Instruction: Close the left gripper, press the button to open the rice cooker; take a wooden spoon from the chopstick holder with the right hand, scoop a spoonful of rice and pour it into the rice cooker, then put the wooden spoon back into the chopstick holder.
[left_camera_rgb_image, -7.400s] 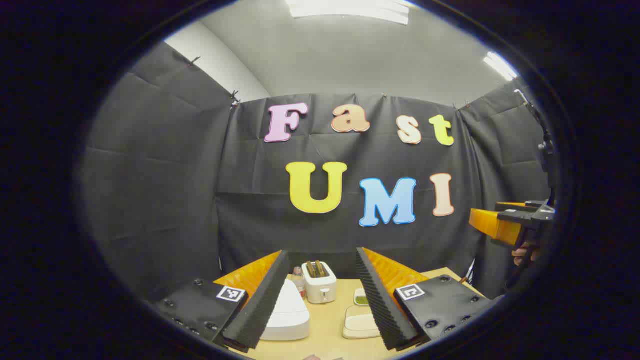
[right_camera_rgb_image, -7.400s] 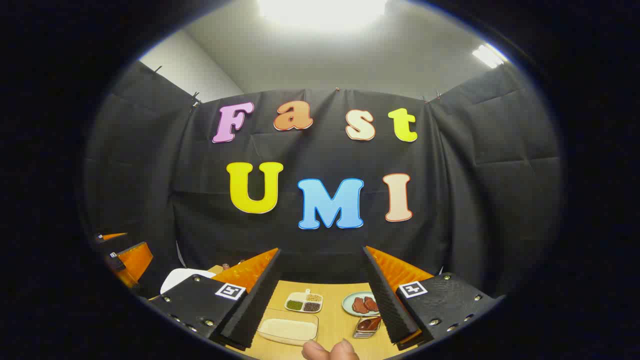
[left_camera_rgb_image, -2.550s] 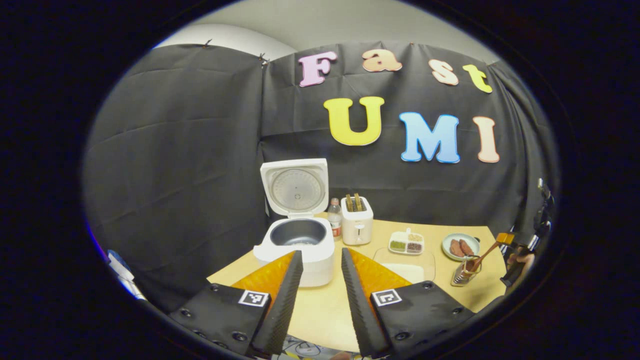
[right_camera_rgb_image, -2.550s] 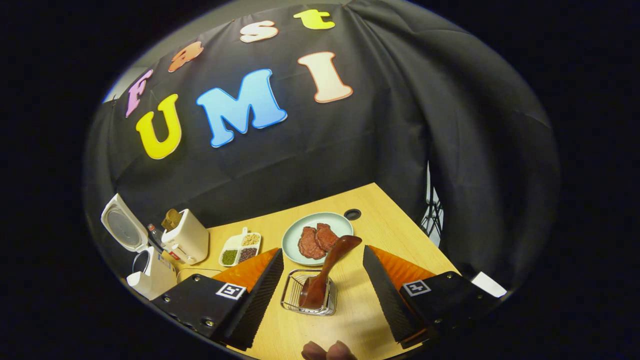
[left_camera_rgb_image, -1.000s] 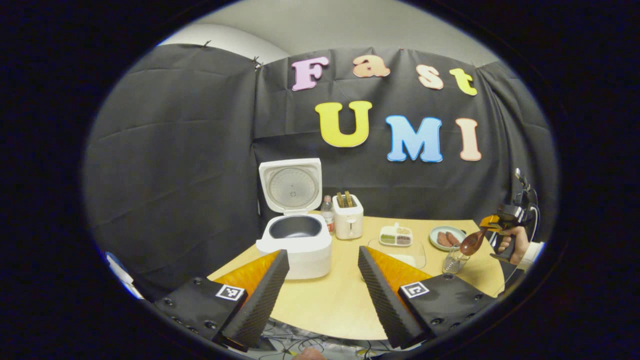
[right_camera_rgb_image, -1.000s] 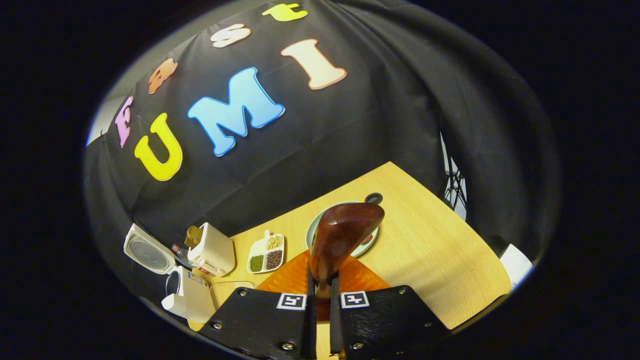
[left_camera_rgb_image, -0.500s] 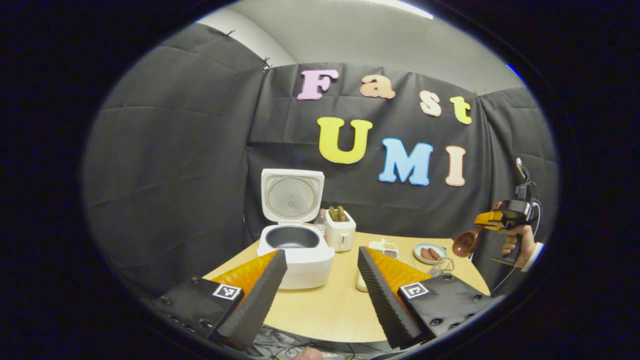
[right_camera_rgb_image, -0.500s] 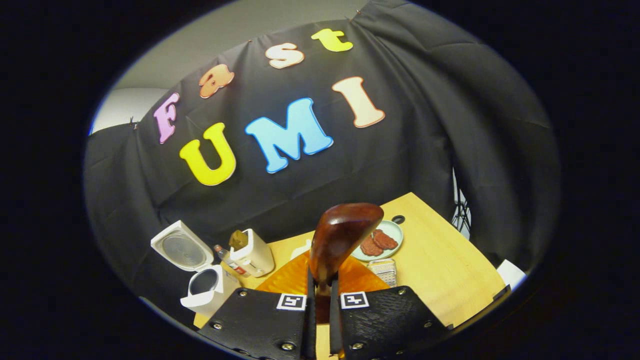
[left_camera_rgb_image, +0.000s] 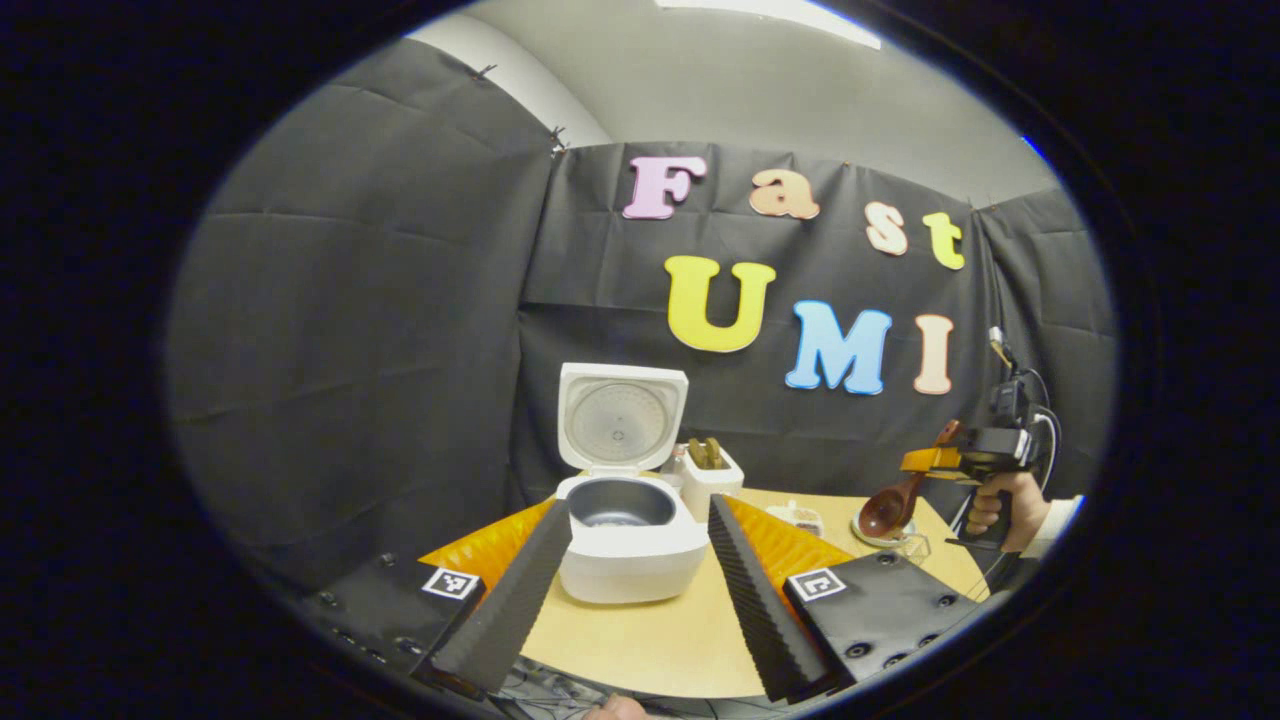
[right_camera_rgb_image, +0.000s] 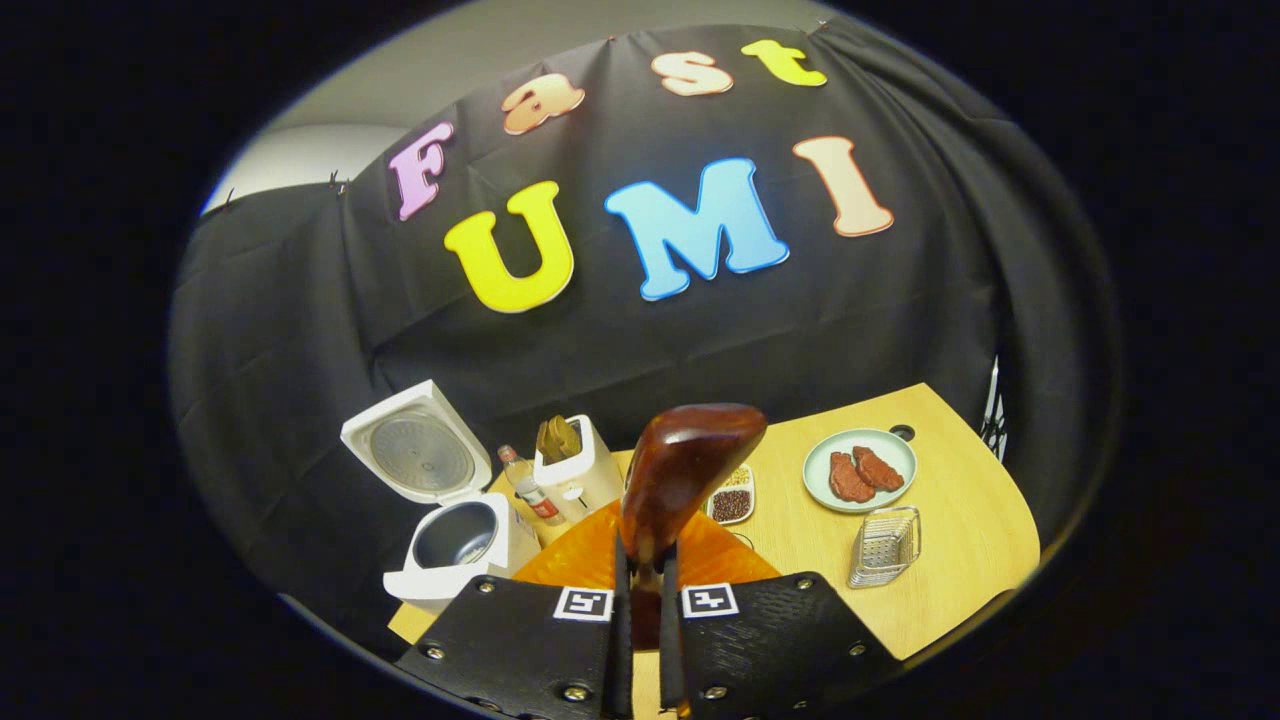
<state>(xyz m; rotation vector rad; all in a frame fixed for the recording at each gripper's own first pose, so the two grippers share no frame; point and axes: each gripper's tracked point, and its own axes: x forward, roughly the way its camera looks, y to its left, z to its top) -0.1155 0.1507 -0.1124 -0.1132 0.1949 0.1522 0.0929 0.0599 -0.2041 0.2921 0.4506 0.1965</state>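
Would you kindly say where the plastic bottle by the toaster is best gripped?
Probably by its neck, from above: the bottle stands upright, wedged between the rice cooker and the toaster, so its sides look hard to reach.

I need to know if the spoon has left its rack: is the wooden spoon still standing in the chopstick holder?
No: the right gripper holds the wooden spoon above the table, and the chopstick holder stands apart.

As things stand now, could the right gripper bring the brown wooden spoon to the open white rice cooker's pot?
Probably yes. The right gripper is clamped on the brown wooden spoon, the white rice cooker has its lid up, and nothing stands between them above the table.
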